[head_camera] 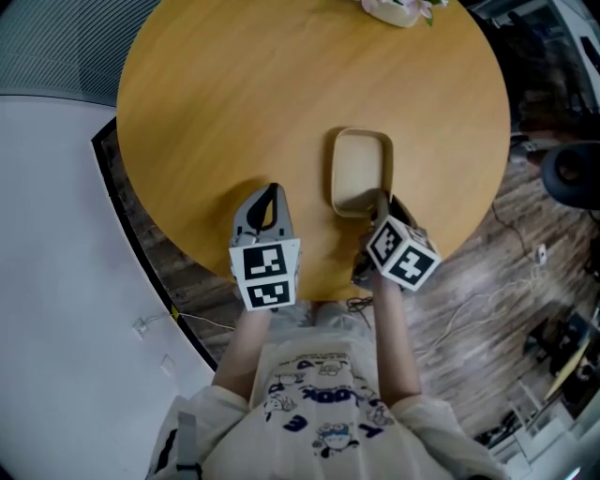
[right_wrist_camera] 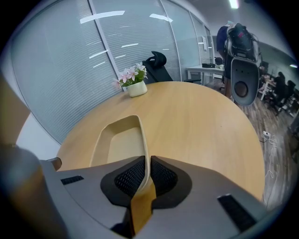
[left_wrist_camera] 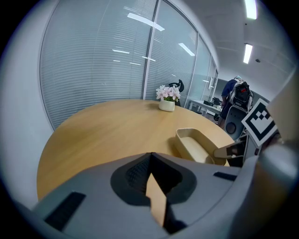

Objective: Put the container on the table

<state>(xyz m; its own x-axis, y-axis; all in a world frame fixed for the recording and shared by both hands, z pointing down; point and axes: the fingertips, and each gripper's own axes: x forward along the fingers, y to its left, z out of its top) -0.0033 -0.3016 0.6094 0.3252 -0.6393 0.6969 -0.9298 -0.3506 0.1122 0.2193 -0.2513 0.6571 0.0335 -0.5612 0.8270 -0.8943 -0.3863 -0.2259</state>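
A shallow beige container (head_camera: 361, 164) lies lengthwise on the round wooden table (head_camera: 234, 103), near its front edge. My right gripper (head_camera: 380, 202) is shut on the thin rim at the container's near right corner; in the right gripper view that rim (right_wrist_camera: 145, 154) runs between the black pads of my right gripper (right_wrist_camera: 145, 175). The container's inside (right_wrist_camera: 119, 142) is empty. My left gripper (head_camera: 270, 194) hovers over the table just left of the container, jaws together with nothing in them. In the left gripper view the container (left_wrist_camera: 196, 144) shows ahead of my left gripper (left_wrist_camera: 150, 161) and to its right.
A small white pot of pink flowers (head_camera: 398, 9) stands at the table's far edge. Glass walls with blinds (left_wrist_camera: 93, 60) curve behind the table. A black office chair (head_camera: 572, 173) and loose cables (head_camera: 487, 309) are on the wood floor to the right.
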